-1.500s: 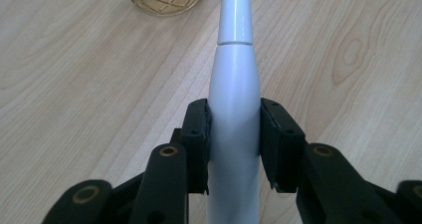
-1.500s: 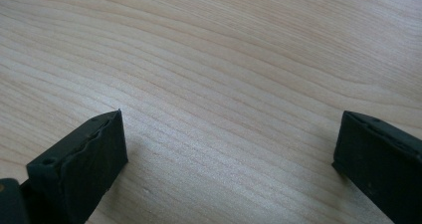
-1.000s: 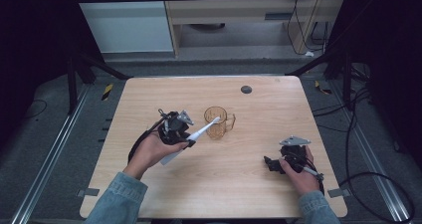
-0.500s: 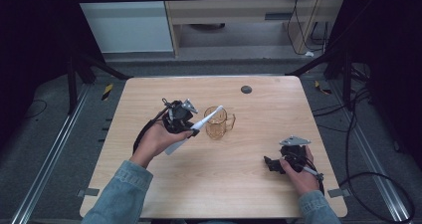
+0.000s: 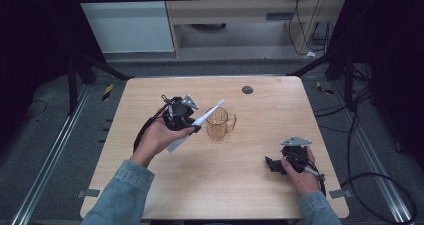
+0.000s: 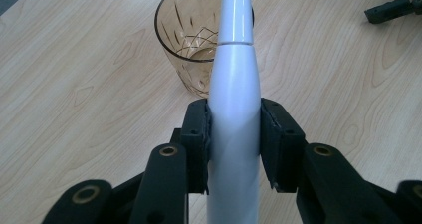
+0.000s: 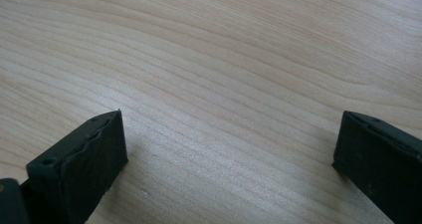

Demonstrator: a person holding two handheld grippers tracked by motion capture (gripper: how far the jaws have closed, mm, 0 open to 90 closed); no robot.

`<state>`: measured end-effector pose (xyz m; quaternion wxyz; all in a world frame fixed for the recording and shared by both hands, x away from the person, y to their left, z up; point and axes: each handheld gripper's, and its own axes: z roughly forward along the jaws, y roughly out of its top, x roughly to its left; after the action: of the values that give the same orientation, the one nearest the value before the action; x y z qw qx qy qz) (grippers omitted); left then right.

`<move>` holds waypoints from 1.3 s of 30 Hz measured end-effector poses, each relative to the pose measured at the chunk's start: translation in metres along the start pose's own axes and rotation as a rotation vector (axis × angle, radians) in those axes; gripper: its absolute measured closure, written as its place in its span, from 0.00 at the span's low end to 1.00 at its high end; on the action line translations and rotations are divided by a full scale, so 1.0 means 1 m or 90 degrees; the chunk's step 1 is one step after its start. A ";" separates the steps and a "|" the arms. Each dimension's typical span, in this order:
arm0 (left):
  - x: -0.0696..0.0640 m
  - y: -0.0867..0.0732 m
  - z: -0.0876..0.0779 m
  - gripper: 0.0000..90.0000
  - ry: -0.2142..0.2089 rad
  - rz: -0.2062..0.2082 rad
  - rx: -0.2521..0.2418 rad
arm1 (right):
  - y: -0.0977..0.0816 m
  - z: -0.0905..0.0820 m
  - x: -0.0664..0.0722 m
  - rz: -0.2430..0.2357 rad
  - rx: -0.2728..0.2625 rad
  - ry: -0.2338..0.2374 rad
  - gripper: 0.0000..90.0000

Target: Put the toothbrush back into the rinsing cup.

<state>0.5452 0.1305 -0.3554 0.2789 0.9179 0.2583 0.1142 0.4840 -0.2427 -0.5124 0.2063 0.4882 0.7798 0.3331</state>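
Toothbrush (white) — clamped by left gripper, over mug.

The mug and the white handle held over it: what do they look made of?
Mug: amber see-through glass or clear plastic, with cut diamond facets; the wood grain shows through it. White handle: glossy smooth plastic, probably, with soft highlights and a seam ring, clamped in the left gripper.

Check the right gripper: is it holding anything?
No, the right gripper has its jaws wide apart over bare table.
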 end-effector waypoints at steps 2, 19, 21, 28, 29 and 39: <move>0.001 0.000 0.000 0.74 0.001 -0.001 -0.001 | 0.000 0.000 0.000 0.000 0.000 0.000 0.00; 0.006 0.014 -0.008 0.74 0.021 -0.035 -0.058 | 0.000 0.000 -0.001 -0.002 0.001 0.003 0.00; 0.007 0.017 -0.008 0.74 0.031 -0.034 -0.065 | 0.000 0.000 -0.001 -0.005 0.000 0.003 0.00; 0.014 0.027 -0.005 0.74 0.031 -0.041 -0.078 | 0.000 0.000 0.000 -0.004 0.000 0.002 0.00; 0.014 0.027 -0.005 0.74 0.031 -0.041 -0.078 | 0.000 0.000 0.000 -0.004 0.000 0.002 0.00; 0.013 0.045 -0.009 0.74 0.043 -0.041 -0.100 | -0.001 -0.001 0.000 -0.004 -0.002 -0.003 0.00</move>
<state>0.5716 0.1095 -0.3213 0.3445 0.8801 0.2869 0.1560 0.4831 -0.2435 -0.5129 0.2103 0.4861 0.7805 0.3323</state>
